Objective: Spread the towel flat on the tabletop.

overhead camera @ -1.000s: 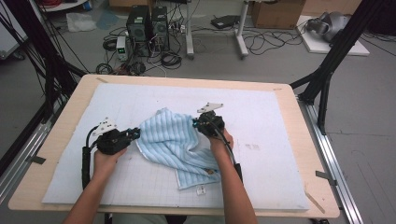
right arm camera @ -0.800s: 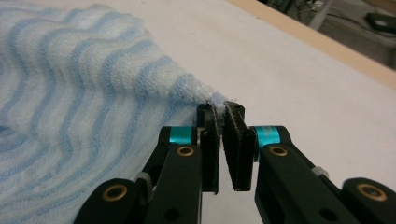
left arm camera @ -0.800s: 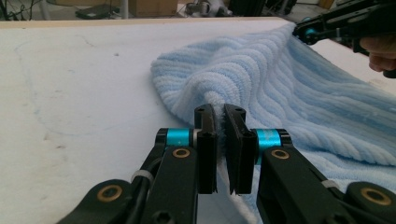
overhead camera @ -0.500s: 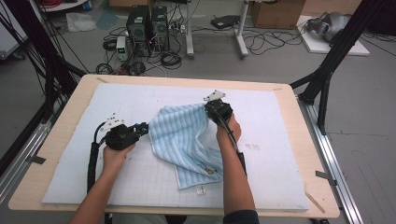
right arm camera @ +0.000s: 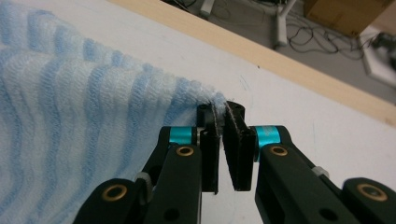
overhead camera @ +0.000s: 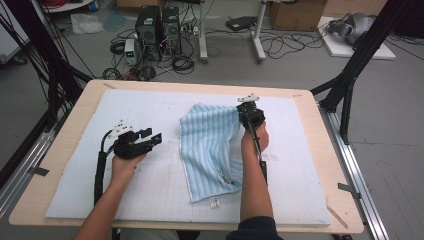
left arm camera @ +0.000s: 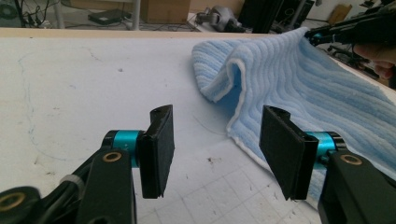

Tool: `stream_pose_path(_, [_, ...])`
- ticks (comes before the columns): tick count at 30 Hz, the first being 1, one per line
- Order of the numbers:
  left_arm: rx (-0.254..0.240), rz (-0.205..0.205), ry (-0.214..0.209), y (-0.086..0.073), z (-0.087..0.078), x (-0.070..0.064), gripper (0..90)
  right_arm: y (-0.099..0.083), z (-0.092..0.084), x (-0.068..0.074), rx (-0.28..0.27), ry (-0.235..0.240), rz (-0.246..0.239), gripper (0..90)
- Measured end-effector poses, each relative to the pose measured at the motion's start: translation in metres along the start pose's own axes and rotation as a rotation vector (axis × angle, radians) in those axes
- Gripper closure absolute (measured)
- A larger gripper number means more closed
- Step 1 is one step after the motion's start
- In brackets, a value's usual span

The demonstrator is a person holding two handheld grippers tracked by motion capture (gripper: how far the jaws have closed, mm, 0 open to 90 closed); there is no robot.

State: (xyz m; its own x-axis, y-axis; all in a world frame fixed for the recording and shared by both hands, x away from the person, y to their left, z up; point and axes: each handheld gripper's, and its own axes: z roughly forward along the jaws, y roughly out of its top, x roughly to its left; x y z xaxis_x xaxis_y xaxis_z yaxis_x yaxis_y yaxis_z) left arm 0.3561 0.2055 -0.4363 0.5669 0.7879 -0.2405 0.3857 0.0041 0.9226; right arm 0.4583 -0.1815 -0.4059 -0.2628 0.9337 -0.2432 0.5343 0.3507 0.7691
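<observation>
A light blue striped towel [overhead camera: 210,145] lies partly folded on the white mat [overhead camera: 150,195] in the middle of the table. My right gripper [overhead camera: 245,114] is shut on the towel's far right corner and holds it a little above the mat; in the right gripper view the pads [right arm camera: 211,140] pinch the towel [right arm camera: 70,102] edge. My left gripper [overhead camera: 152,138] rests to the left of the towel, and its jaws have just been opening. In the left gripper view nothing is between the jaws of that gripper [left arm camera: 215,154]. The towel [left arm camera: 317,88] lies just beyond it, its raised fold standing free.
A small white tag [overhead camera: 214,202] hangs at the towel's near edge. The wooden table [overhead camera: 325,150] rim borders the mat. Black frame posts [overhead camera: 350,80] flank the table, and computers [overhead camera: 157,25] and cables lie on the floor beyond.
The left gripper opened and let go of the towel's left edge. The right gripper moved farther away and to the right with the corner, drawing the towel out.
</observation>
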Motion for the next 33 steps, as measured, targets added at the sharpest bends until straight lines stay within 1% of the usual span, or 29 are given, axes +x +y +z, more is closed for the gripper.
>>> stream_pose_path(1, [0.000, 0.000, 0.000, 0.000, 0.000, 0.000, 42.9, -0.002, 0.001, -0.004, 0.001, 0.022, 0.022, 81.8])
stream_pose_path(2, [-0.003, 0.005, -0.009, 0.000, -0.001, -0.001, 42.7, -0.003, 0.001, -0.005, -0.003, 0.039, 0.028, 76.5])
stream_pose_path(3, [-0.003, 0.005, -0.009, 0.000, -0.001, -0.001, 42.4, -0.003, 0.001, -0.005, -0.003, 0.039, 0.028, 76.5])
stream_pose_path(4, [0.000, 0.008, -0.015, 0.001, -0.001, -0.001, 41.6, -0.003, -0.002, -0.007, -0.007, 0.040, 0.059, 65.6])
stream_pose_path(5, [-0.004, 0.011, -0.019, 0.001, -0.001, -0.002, 41.6, -0.003, -0.002, -0.007, -0.007, 0.040, 0.059, 65.6])
stream_pose_path(6, [0.000, 0.010, -0.025, 0.001, -0.002, -0.002, 39.5, -0.004, -0.007, -0.011, -0.022, 0.058, 0.093, 55.2])
stream_pose_path(7, [-0.003, 0.012, -0.030, 0.001, -0.002, -0.003, 39.5, -0.004, -0.007, -0.011, -0.022, 0.058, 0.093, 55.2])
stream_pose_path(8, [-0.006, 0.009, -0.034, 0.001, -0.002, -0.003, 38.5, -0.005, -0.010, -0.014, -0.031, 0.078, 0.106, 51.7])
stream_pose_path(9, [-0.001, 0.011, -0.041, 0.001, -0.003, -0.003, 36.1, -0.007, -0.016, -0.020, -0.045, 0.124, 0.135, 43.7])
stream_pose_path(10, [-0.005, 0.008, -0.046, 0.001, -0.003, -0.003, 36.1, -0.007, -0.016, -0.020, -0.045, 0.124, 0.135, 43.7])
stream_pose_path(11, [-0.009, 0.012, -0.051, 0.001, -0.003, -0.003, 35.3, -0.008, -0.019, -0.023, -0.058, 0.140, 0.132, 40.4])
stream_pose_path(12, [-0.011, 0.014, -0.059, 0.001, -0.004, -0.004, 33.0, -0.010, -0.027, -0.028, -0.071, 0.163, 0.127, 33.7])
stream_pose_path(13, [-0.012, 0.018, -0.063, 0.001, -0.004, -0.004, 31.8, -0.012, -0.031, -0.030, -0.085, 0.183, 0.135, 31.5])
stream_pose_path(14, [-0.014, 0.018, -0.067, 0.000, -0.004, -0.005, 31.8, -0.012, -0.031, -0.030, -0.085, 0.183, 0.135, 31.5])
stream_pose_path(15, [-0.015, 0.019, -0.072, 0.000, -0.005, -0.005, 29.4, -0.015, -0.040, -0.035, -0.110, 0.210, 0.136, 28.9])
stream_pose_path(16, [-0.012, 0.017, -0.077, 0.000, -0.005, -0.005, 29.4, -0.015, -0.040, -0.035, -0.110, 0.210, 0.136, 28.9])
stream_pose_path(17, [-0.011, 0.020, -0.083, 0.000, -0.005, -0.005, 28.8, -0.017, -0.044, -0.037, -0.118, 0.212, 0.133, 28.1])
stream_pose_path(22, [0.007, 0.013, -0.086, -0.003, -0.007, -0.008, 28.7, -0.027, -0.060, -0.044, -0.157, 0.267, 0.114, 27.9])
stream_pose_path(23, [0.013, 0.009, -0.087, -0.004, -0.007, -0.009, 28.7, -0.030, -0.062, -0.045, -0.156, 0.280, 0.113, 27.9])
stream_pose_path(24, [0.019, 0.012, -0.092, -0.004, -0.007, -0.009, 29.0, -0.032, -0.063, -0.046, -0.158, 0.280, 0.103, 27.9])
stream_pose_path(25, [0.026, 0.012, -0.097, -0.005, -0.007, -0.010, 30.1, -0.036, -0.067, -0.047, -0.158, 0.297, 0.104, 27.9])
stream_pose_path(26, [0.032, 0.013, -0.101, -0.005, -0.006, -0.010, 30.1, -0.036, -0.067, -0.047, -0.158, 0.297, 0.104, 27.9])
stream_pose_path(30, [0.058, 0.018, -0.116, -0.007, -0.001, -0.013, 31.8, -0.047, -0.071, -0.045, -0.165, 0.351, 0.101, 28.0])
stream_pose_path(33, [0.074, 0.018, -0.126, -0.008, 0.006, -0.017, 33.2, -0.059, -0.076, -0.041, -0.166, 0.367, 0.094, 28.1])
